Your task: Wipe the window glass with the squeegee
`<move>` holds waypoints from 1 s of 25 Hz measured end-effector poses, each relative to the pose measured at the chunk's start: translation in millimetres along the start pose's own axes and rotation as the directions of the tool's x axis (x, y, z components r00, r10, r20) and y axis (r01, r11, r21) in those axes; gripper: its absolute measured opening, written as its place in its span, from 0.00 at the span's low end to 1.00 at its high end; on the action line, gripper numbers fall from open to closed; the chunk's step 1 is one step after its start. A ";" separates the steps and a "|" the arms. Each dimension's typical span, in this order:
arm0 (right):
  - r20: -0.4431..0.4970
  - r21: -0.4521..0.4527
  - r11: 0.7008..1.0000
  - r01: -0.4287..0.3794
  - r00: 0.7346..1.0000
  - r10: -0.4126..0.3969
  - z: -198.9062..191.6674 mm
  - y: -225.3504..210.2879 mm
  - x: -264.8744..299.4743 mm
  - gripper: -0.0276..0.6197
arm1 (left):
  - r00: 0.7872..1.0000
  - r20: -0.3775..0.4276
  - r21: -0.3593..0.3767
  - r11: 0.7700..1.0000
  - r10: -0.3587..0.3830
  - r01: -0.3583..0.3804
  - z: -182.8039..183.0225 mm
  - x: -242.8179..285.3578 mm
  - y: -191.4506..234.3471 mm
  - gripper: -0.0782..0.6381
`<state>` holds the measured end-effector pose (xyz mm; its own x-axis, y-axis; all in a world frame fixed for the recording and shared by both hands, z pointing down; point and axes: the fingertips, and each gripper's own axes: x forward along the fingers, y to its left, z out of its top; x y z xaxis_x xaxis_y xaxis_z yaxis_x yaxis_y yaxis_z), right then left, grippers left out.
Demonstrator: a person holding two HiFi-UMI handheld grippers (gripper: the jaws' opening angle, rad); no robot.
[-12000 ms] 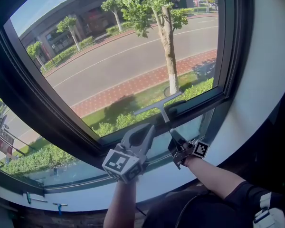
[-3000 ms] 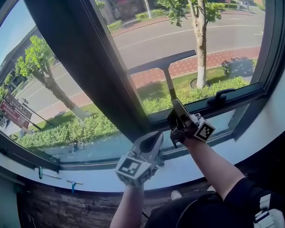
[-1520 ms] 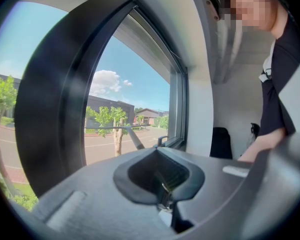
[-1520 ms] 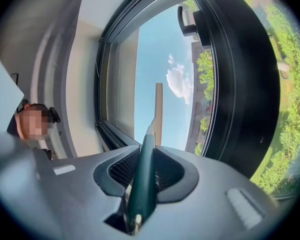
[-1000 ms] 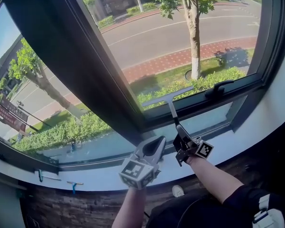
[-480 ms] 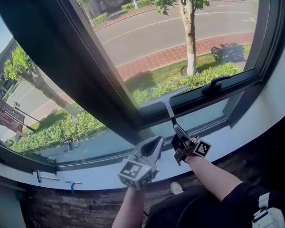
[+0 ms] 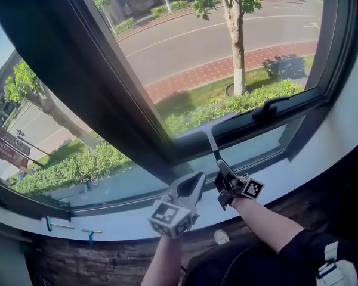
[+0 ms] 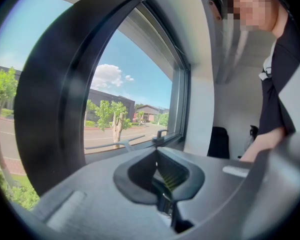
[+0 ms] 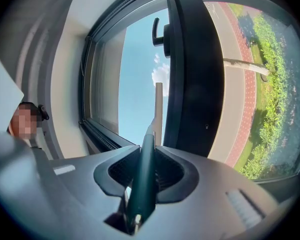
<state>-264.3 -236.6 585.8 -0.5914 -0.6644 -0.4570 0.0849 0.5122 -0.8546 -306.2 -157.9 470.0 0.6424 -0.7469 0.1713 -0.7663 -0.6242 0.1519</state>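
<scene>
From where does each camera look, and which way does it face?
Head view: on the person's head, facing down at the black-framed window; left gripper, right gripper and forearms show.
Left gripper view: on that gripper, along its shut, empty jaws towards the window; the person's arm shows.
Right gripper view: on that gripper, along jaws shut on the dark-handled squeegee.
All three share the squeegee and black window handle.

The squeegee [image 9: 144,179] handle is dark green, the window frame [image 7: 101,94] black, the left hand-held gripper [image 7: 193,182] grey (black-and-white square markers at six o'clock).
</scene>
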 end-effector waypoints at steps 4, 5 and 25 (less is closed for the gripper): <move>-0.003 0.004 0.999 0.050 0.999 -0.050 -2.6 -12.6 -9.4 0.19 | 1.000 0.004 -0.001 1.000 -0.008 0.008 6.4 1.4 -3.0 0.11; -0.002 0.007 0.999 0.052 0.999 -0.052 -2.8 -13.3 -10.3 0.19 | 1.000 0.003 -0.002 1.000 -0.007 0.007 8.3 1.3 -3.7 0.11; 0.008 0.050 0.997 0.057 0.998 -0.057 -1.9 -14.9 -10.1 0.19 | 1.000 0.000 -0.008 1.000 -0.007 0.007 5.3 -0.3 -3.9 0.11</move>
<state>-261.1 -236.5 603.6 -0.5891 -0.6968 -0.4092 0.0909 0.4460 -0.8904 -303.5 -156.5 464.2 0.6479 -0.7425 0.1698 -0.7616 -0.6278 0.1608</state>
